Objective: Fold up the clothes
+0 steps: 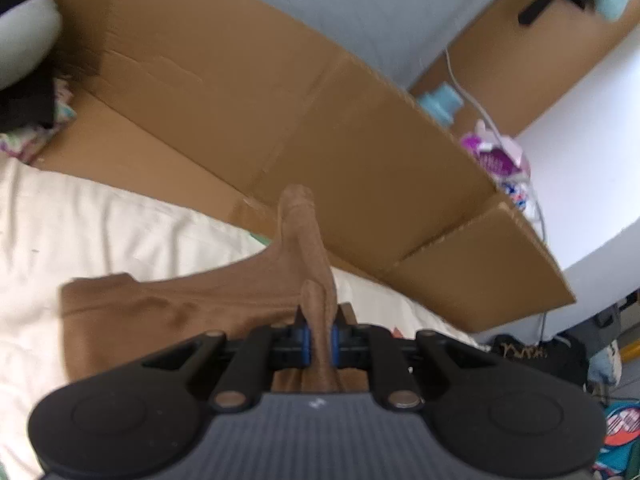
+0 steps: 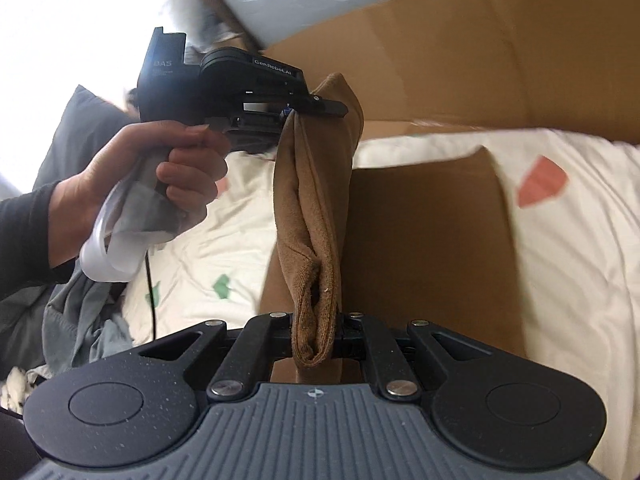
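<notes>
A brown garment (image 2: 316, 200) is stretched in the air above a cream bedsheet (image 2: 560, 220), pinched at one end by the right gripper (image 2: 318, 334) and at the other by the left gripper (image 1: 320, 338), both closed on the cloth. A cardboard box (image 1: 320, 120) is stood just behind, its flap lying on the sheet. "GenRoboAI" is read on the left gripper, held by a hand (image 2: 176, 172). Grey clothes (image 2: 80, 312) are heaped nearby.

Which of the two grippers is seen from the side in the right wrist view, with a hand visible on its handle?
The left gripper, shut on the brown garment, with a hand around its handle. The right gripper shows only from behind.
</notes>
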Demonstrator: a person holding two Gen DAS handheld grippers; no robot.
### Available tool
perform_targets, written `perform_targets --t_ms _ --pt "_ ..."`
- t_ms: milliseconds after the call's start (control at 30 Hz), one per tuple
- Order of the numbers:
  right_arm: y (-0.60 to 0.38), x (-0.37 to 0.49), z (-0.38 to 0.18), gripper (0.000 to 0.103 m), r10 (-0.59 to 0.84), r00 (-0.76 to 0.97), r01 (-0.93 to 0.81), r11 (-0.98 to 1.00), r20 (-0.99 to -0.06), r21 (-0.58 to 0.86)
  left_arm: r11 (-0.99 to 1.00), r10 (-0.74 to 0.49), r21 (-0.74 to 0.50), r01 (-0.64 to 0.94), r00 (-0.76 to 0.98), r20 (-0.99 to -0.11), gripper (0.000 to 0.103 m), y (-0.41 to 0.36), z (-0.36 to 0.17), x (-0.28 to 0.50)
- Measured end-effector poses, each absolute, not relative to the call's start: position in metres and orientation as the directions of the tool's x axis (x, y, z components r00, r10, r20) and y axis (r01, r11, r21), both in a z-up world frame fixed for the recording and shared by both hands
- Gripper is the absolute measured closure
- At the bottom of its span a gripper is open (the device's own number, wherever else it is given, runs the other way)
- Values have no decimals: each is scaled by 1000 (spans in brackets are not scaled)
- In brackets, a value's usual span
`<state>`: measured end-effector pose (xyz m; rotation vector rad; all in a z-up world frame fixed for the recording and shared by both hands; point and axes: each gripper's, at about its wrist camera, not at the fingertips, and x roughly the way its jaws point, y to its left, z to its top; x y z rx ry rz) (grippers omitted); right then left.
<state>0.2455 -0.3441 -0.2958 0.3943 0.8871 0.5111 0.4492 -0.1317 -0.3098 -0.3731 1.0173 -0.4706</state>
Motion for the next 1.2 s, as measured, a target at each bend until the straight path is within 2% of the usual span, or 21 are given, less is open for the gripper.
perform_targets --t_ms 500,833,933,967,1200 --pt "-387 234 -355 98 516 501 -89 829 -694 552 898 -434 -371 234 346 -832 92 -218 -361 453" --pt "-404 227 -376 92 501 493 1 817 -712 576 927 -349 -284 243 286 -892 92 -245 -390 467" --pt "-409 224 -382 95 496 491 25 813 -716 581 931 -330 -259 258 290 -898 92 -250 -389 466" --pt "-410 224 -383 99 495 491 33 812 -717 583 932 -324 -250 263 293 -899 92 -251 -389 465" --pt "-418 217 -389 102 490 490 70 802 -721 593 940 -309 -237 247 314 -898 92 -256 -386 463"
